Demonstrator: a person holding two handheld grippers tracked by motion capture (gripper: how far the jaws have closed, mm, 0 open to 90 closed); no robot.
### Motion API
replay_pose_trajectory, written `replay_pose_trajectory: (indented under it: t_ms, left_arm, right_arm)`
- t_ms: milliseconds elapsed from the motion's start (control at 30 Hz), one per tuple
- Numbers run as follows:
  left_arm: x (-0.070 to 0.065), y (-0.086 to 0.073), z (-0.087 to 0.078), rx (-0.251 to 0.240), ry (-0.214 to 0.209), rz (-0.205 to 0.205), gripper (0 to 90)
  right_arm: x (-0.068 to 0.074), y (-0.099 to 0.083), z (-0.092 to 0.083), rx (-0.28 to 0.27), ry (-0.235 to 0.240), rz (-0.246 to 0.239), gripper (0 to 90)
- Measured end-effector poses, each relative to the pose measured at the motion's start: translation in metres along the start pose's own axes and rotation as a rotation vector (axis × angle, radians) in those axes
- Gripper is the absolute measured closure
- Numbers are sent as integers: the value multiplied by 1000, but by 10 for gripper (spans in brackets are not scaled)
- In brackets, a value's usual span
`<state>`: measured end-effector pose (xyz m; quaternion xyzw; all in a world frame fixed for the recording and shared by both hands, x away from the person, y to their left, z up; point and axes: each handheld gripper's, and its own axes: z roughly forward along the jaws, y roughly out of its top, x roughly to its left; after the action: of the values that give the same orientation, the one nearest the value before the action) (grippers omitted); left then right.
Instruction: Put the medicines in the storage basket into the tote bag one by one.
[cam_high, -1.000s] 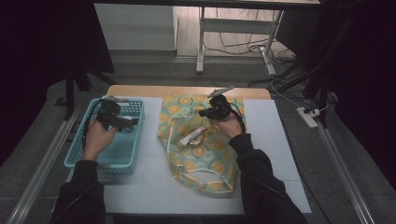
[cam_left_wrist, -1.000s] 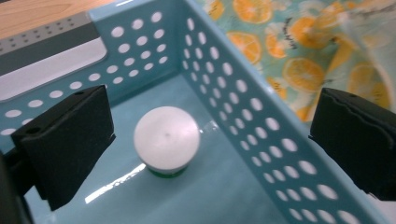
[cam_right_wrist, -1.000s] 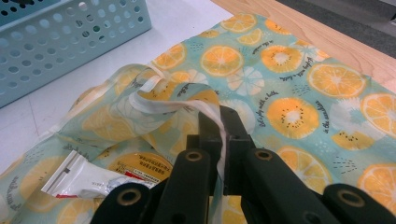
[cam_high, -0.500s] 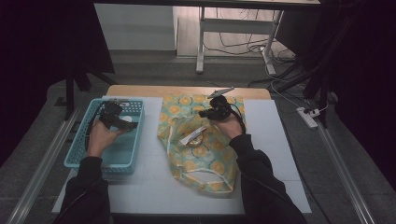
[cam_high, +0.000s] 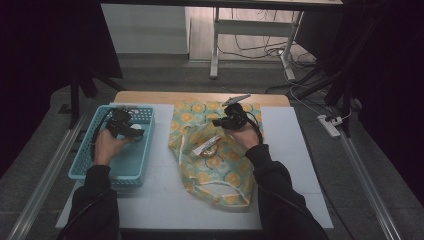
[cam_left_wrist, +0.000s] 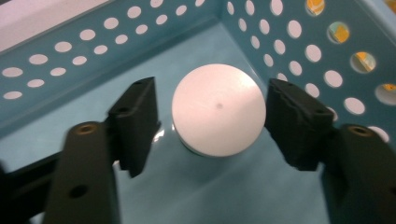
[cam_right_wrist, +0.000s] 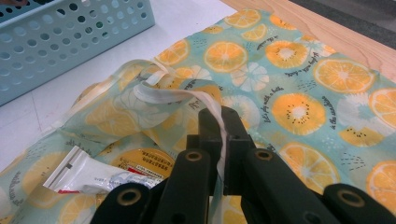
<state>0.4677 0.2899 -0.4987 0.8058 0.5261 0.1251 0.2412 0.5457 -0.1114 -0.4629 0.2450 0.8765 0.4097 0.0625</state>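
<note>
Left gripper (cam_left_wrist: 212, 116) has just been closing its jaws around the white round lid (cam_left_wrist: 218, 115) at the far end of the blue basket (cam_left_wrist: 93, 51); they now stand half-spread at its 9 and 3 o'clock, narrow gaps remaining, so a pick-up looks imminent. Right gripper (cam_right_wrist: 219, 140) pinches the bag strap (cam_right_wrist: 205, 100), holding the orange-print bag (cam_right_wrist: 299, 107) open for loading.

Dark long sleeves (cam_high: 280, 200) are worn on both forearms, leaving the hands bare. The left tongs (cam_left_wrist: 212, 116) and right tongs (cam_right_wrist: 219, 140) are built of matte black arms pierced by brass-ringed screw holes, ending in blocky ribbed pads (cam_left_wrist: 292, 116). A black cable (cam_high: 97, 127) is trailed.
</note>
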Motion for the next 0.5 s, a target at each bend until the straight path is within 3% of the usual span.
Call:
replay_pose_trajectory:
  t_ms: [100,233,433,500]
  left_arm:
    - [-1,0,-1,8,7,7,495]
    - [-2,1,-3,12,22,-15,503]
    - [-1,1,-11,-22,31,-51,505]
    - [-3,2,-13,-27,33,-42,505]
  right_arm:
    - [0,0,0,-1,0,0,900]
    - [0,-1,0,-2,0,1,900]
    - [0,0,0,-2,1,0,900]
    - [0,0,0,-4,0,2,900]
